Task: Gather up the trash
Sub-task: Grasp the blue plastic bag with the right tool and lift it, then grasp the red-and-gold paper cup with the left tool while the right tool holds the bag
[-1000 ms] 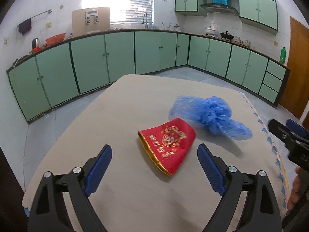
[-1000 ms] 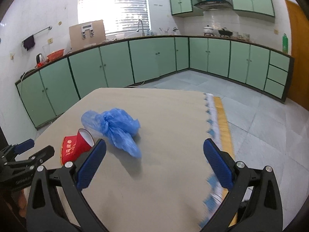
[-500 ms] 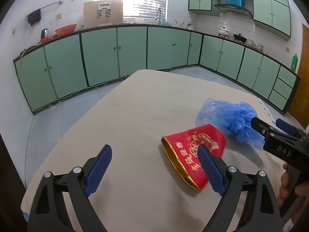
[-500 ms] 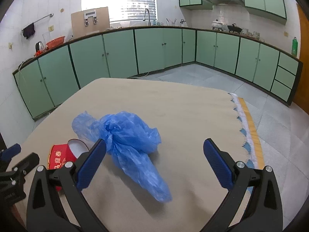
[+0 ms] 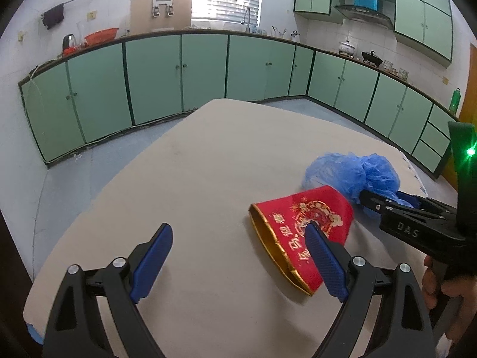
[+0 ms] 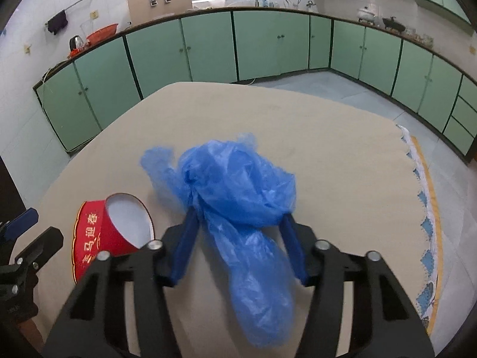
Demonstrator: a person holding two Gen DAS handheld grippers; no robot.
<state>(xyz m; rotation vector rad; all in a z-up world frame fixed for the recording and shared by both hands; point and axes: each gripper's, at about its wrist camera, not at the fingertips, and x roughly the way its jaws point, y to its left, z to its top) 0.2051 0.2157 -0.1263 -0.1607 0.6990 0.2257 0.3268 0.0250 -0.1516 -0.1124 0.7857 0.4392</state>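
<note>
A crumpled blue plastic bag [image 6: 238,188] lies on the beige table [image 6: 328,137]. My right gripper [image 6: 240,223] has its jaws partly closed around the bag's middle, a blue pad on each side. A red paper cup [image 6: 101,235] with gold rim and Chinese print lies on its side left of the bag. In the left wrist view the cup [image 5: 301,226] lies just ahead of my right fingertip, and the bag [image 5: 354,173] is beyond it. My left gripper [image 5: 238,256] is open and empty, over the table left of the cup. The right gripper's body [image 5: 417,226] reaches in from the right.
The table's right edge has a blue-and-yellow fringe [image 6: 429,208]. Green kitchen cabinets [image 5: 179,71] run along the far walls, with grey floor [image 5: 89,173] between them and the table. A cardboard box [image 5: 161,12] and red basin [image 5: 101,34] stand on the counter.
My right gripper moved forward onto the blue bag and its jaws narrowed around it. My left gripper drifted left, so the red cup now sits at its right finger.
</note>
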